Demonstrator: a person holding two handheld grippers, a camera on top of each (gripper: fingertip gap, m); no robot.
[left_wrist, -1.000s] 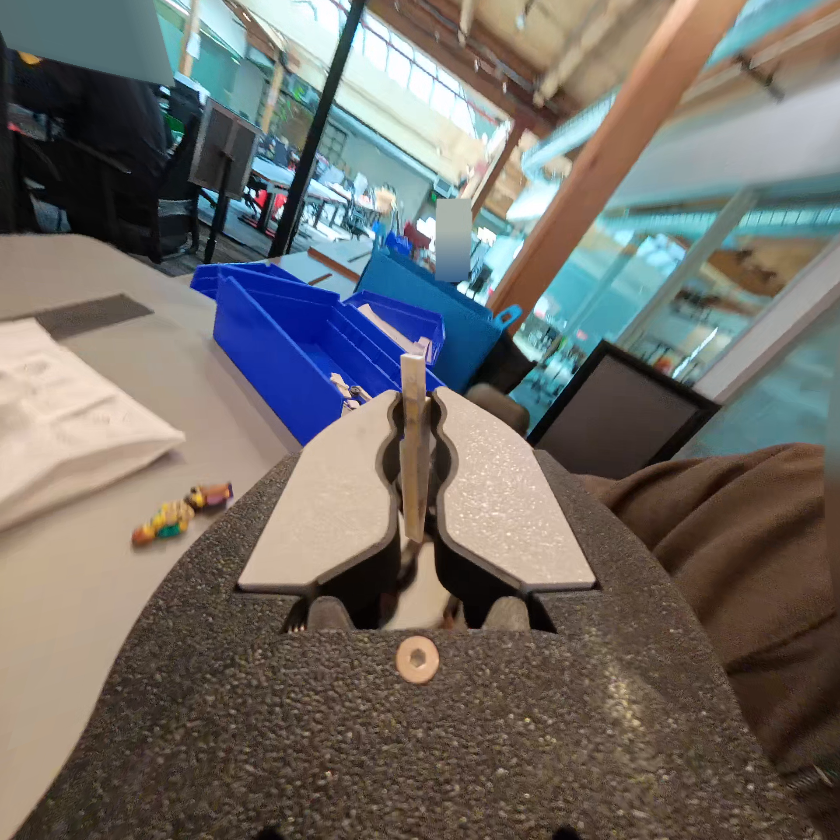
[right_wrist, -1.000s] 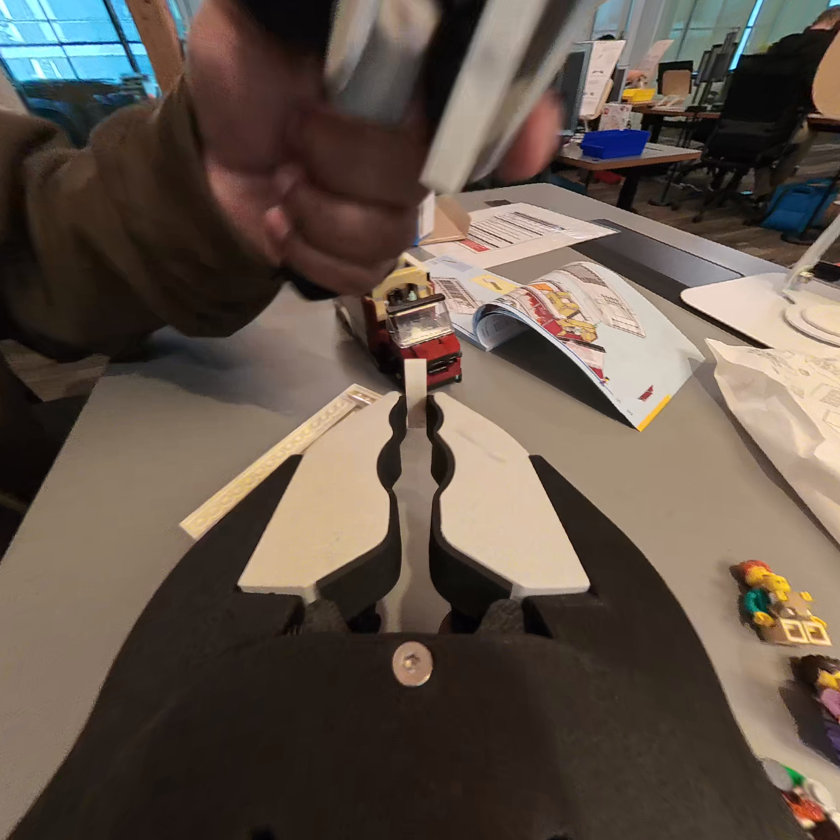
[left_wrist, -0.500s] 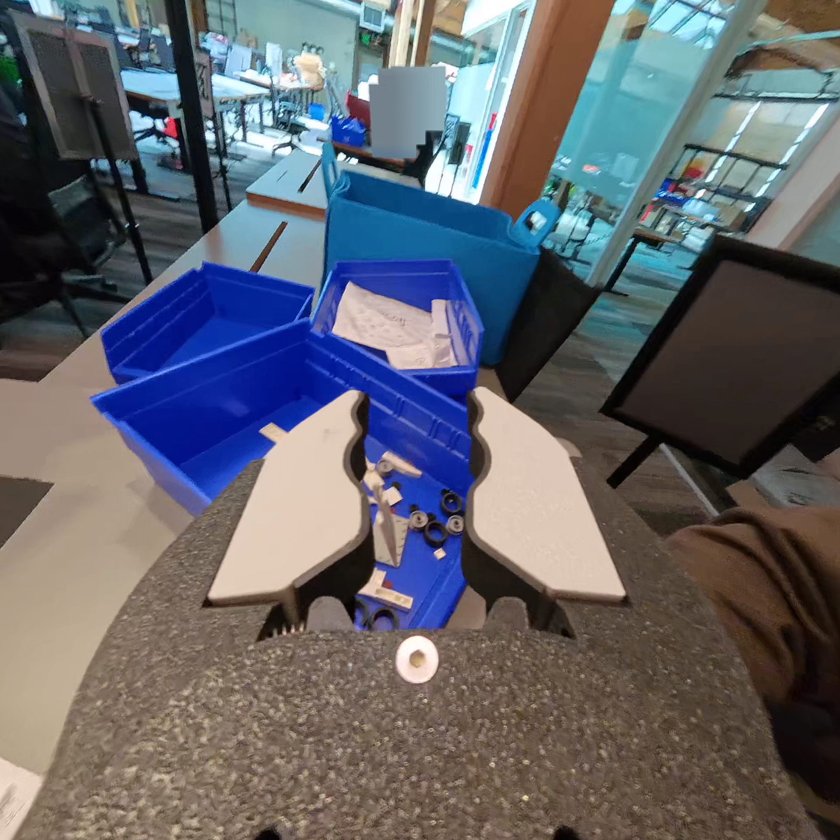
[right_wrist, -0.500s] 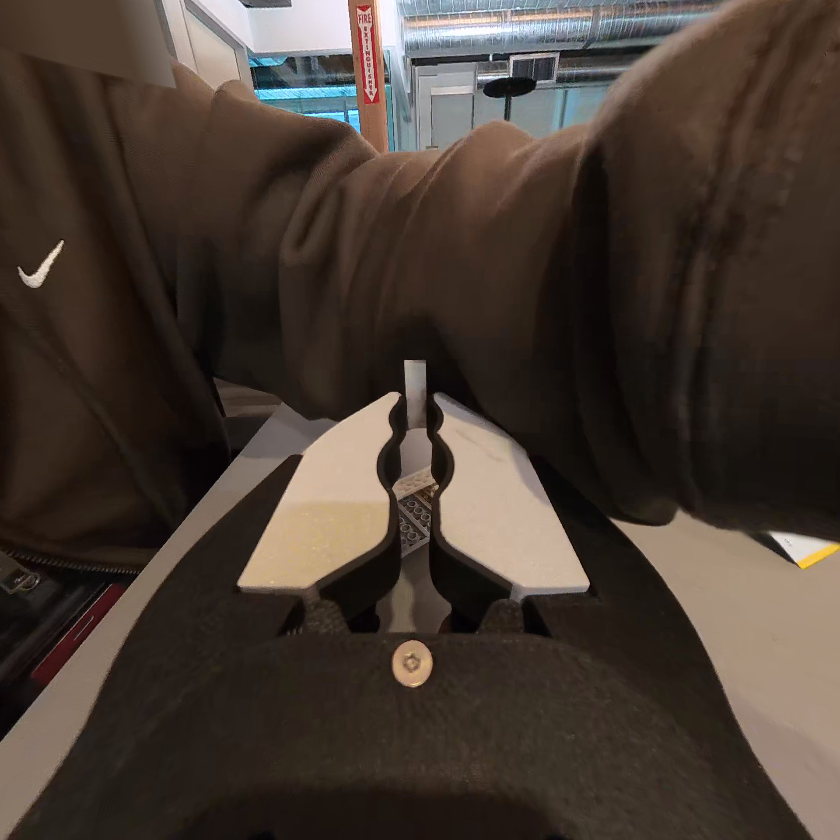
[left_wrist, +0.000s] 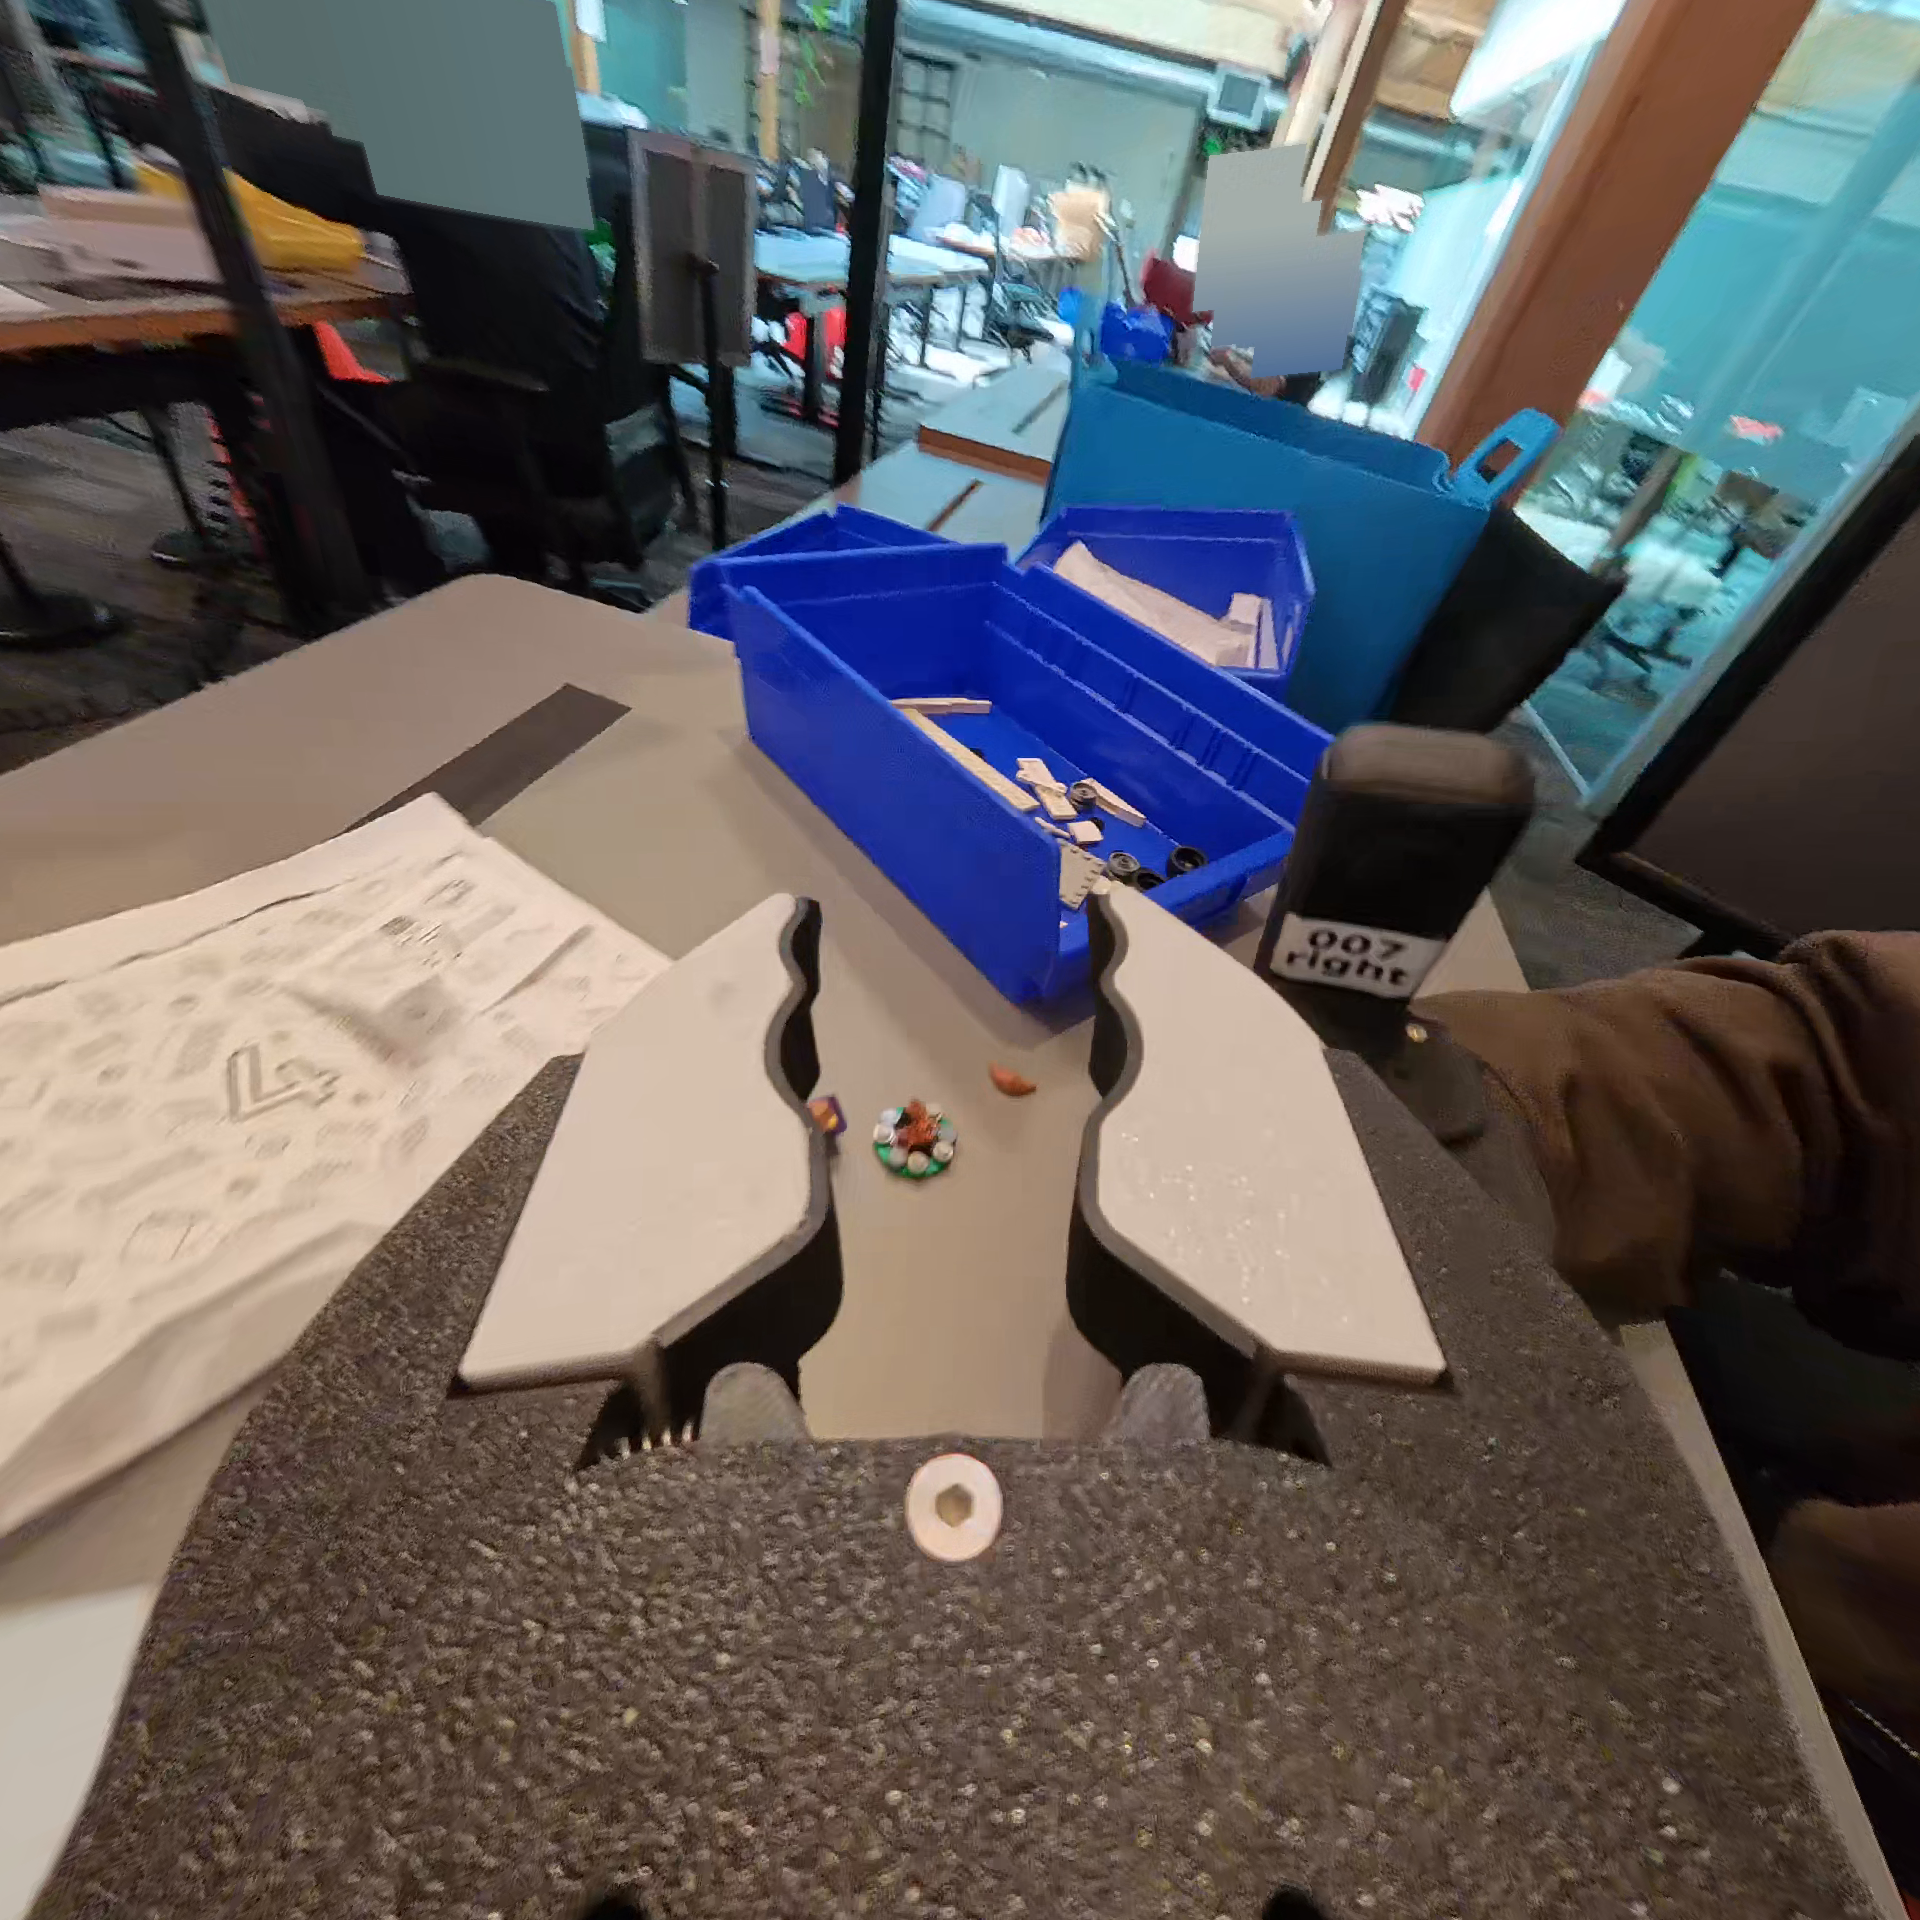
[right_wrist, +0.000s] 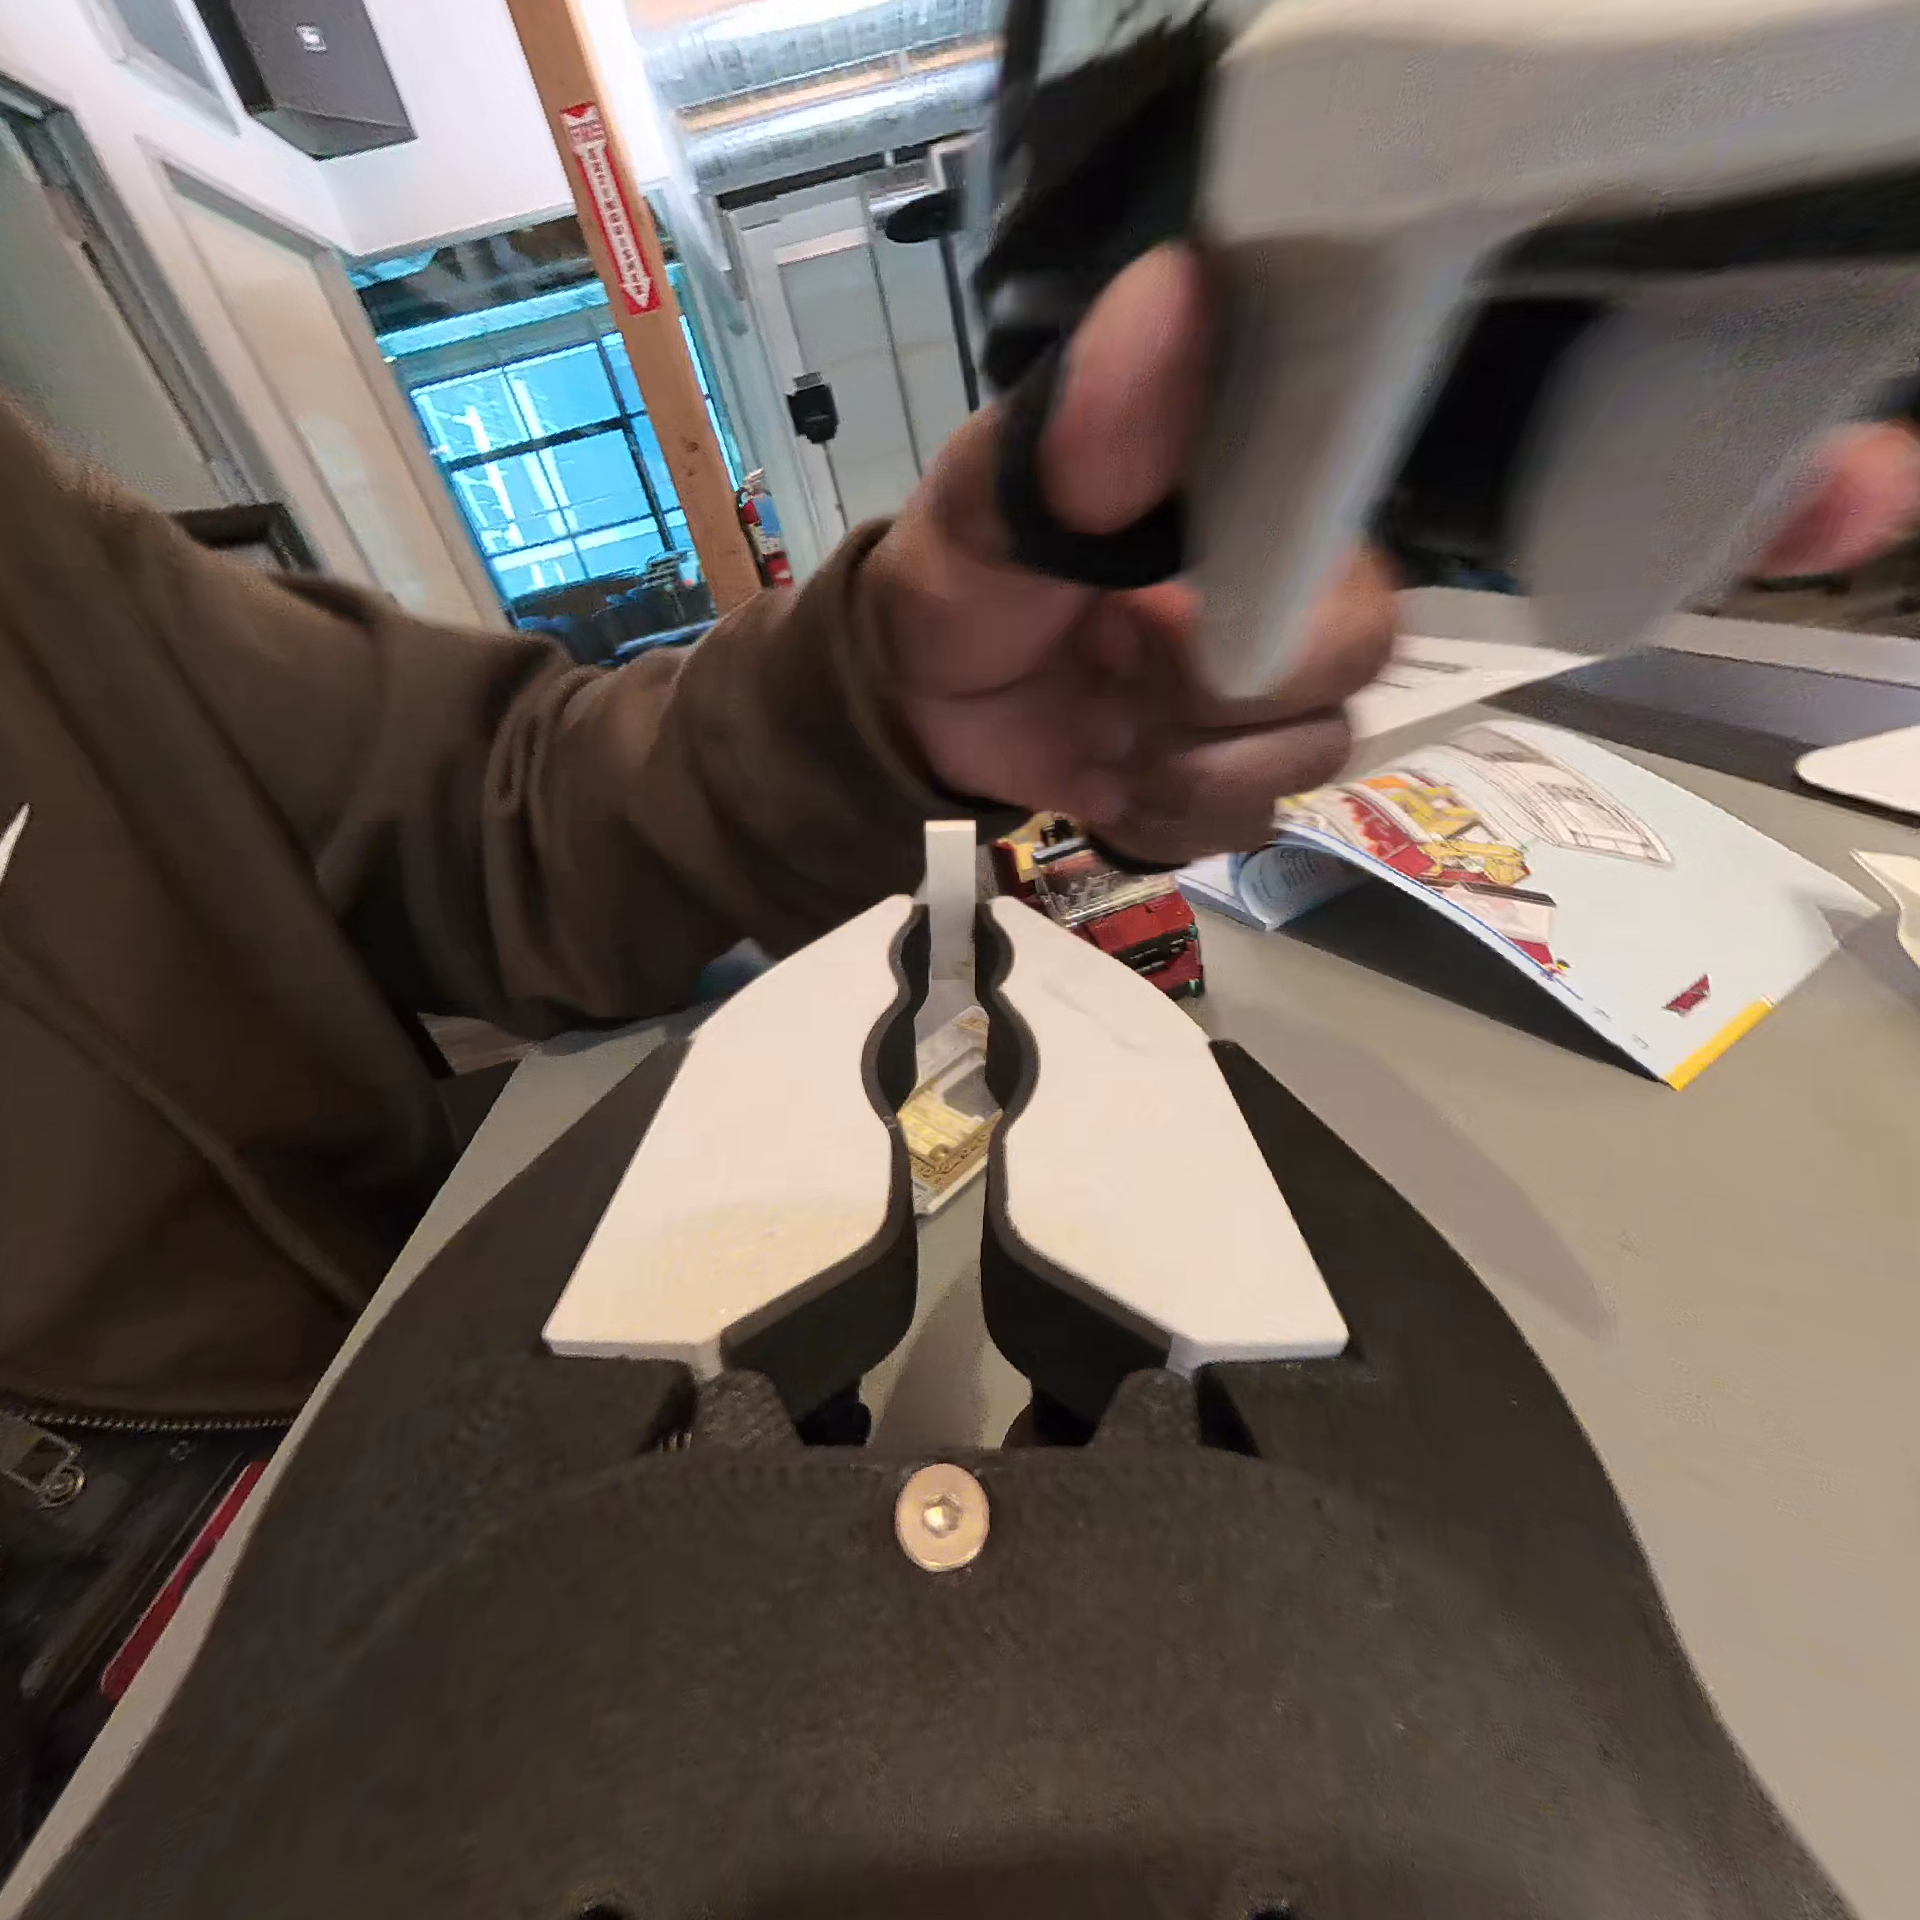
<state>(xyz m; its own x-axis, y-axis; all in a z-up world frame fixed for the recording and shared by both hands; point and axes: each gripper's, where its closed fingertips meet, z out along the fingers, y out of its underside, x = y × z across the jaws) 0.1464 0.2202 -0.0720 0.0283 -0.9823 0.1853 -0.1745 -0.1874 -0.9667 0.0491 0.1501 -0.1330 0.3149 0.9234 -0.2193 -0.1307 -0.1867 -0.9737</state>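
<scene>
Left gripper (left_wrist: 951, 971) is now hanging wide apart and empty, its white plate gone, above the grey surface (left_wrist: 644, 831) near the blue bin (left_wrist: 883, 790). Right gripper (right_wrist: 948, 920) is clamping a small white plate (right_wrist: 950, 862) upright, just in front of the red toy truck (right_wrist: 1117, 920).

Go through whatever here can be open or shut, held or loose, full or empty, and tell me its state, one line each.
Left gripper: open, nothing held.
Right gripper: shut on a white flat piece, upright.
Long blue bin: open-topped, small parts inside.
Booklet: lying open.
Green round toy piece: loose on the table.
</scene>
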